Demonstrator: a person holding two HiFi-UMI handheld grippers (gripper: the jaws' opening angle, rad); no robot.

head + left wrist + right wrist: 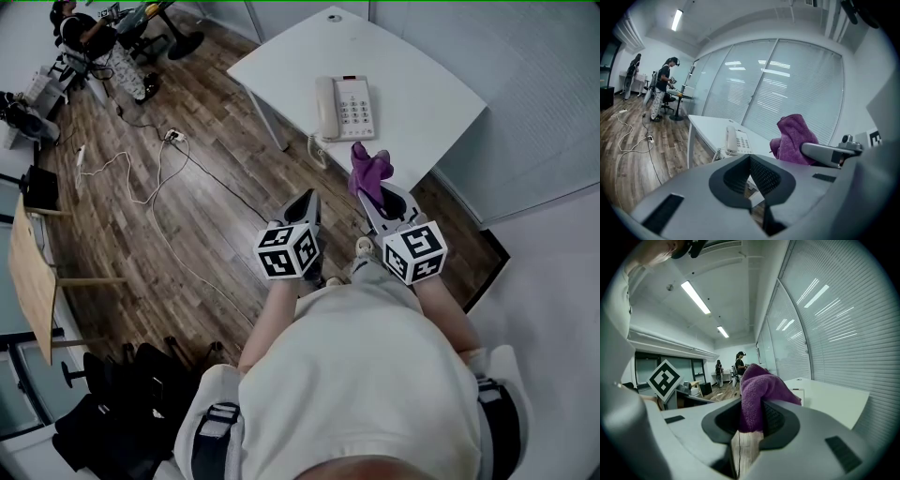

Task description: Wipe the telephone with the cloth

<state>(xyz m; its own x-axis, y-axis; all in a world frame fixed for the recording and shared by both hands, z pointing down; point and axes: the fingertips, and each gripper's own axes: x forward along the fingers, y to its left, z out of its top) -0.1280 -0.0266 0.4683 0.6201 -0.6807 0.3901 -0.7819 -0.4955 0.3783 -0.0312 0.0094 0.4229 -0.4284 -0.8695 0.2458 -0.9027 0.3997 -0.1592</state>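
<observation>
The white telephone (345, 106) lies on the white table (422, 89), handset on its left side, coiled cord hanging over the near edge. My right gripper (373, 199) is shut on a purple cloth (368, 172), which sticks up from the jaws just short of the table's near edge. In the right gripper view the cloth (759, 389) fills the gap between the fingers. My left gripper (307, 204) hovers beside it over the floor, shut and empty. The left gripper view shows the telephone (733, 139) ahead and the cloth (794, 137) to the right.
Cables and a power strip (141, 173) trail across the wooden floor. A wooden desk (33, 272) stands at the left, dark chairs (112, 403) at the lower left. People work at a far desk (94, 37). A glass wall with blinds (787, 84) runs behind the table.
</observation>
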